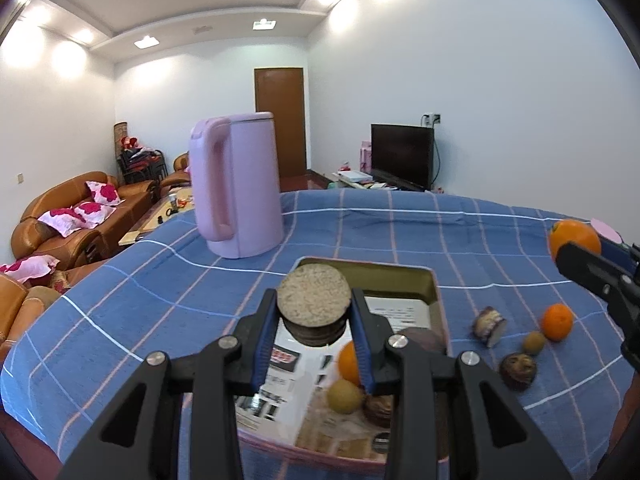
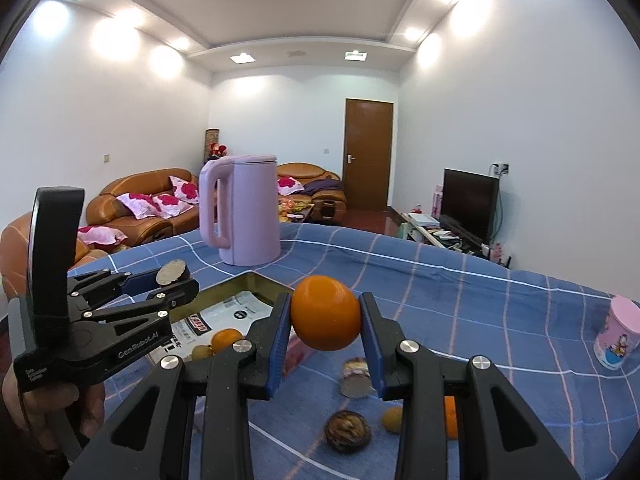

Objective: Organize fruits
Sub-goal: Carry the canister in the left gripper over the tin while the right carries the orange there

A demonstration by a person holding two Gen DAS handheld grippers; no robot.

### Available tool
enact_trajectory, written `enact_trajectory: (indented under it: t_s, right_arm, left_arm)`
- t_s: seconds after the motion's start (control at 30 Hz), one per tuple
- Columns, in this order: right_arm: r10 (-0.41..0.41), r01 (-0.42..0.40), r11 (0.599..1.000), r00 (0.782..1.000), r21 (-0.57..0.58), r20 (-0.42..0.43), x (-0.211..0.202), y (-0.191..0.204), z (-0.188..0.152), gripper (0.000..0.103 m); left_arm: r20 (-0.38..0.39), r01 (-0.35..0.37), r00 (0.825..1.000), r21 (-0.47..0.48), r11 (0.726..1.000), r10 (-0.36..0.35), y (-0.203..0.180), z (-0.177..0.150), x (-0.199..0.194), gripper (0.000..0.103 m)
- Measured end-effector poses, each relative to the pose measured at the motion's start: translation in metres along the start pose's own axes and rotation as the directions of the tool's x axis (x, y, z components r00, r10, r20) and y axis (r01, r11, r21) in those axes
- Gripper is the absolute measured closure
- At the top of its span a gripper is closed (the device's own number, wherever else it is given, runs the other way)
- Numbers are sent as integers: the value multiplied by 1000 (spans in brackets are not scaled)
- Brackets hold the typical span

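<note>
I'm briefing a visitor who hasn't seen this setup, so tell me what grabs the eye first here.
The orange stands out first, clamped in the right gripper above the blue checked tablecloth. Next comes the brown cut-faced fruit pinched in the left gripper over the open tin box, which already holds some fruit. Behind them, a tall pink kettle stands on the cloth.

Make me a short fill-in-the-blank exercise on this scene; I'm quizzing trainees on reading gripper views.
1. The right gripper is shut on an ____.
2. The left gripper holds a round brown piece above the open ____.
3. The tall kettle on the checked cloth is coloured ____.

Missing words: orange; tin; pink
</note>
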State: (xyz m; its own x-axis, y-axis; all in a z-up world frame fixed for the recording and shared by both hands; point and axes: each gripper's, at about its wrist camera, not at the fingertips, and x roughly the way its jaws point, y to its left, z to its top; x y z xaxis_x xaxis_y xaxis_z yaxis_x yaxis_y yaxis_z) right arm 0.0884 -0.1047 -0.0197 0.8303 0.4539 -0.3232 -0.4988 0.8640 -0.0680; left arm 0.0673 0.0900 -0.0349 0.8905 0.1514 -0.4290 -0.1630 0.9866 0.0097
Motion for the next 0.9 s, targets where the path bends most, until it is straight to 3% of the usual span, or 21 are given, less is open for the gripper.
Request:
enact_trajectory:
  t_s: [0.53,0.9]
  right_arm:
    - [107,-108,994,989,-3,-102,58,37,10,67]
    - [104,-107,994,975,-4,-199,98,47,1,67]
  left_arm:
    - [-81,-30,996,-10,999,29,27,-1,28,67]
    - [-113,-14,993,21,1000,17,21,-7,34,67]
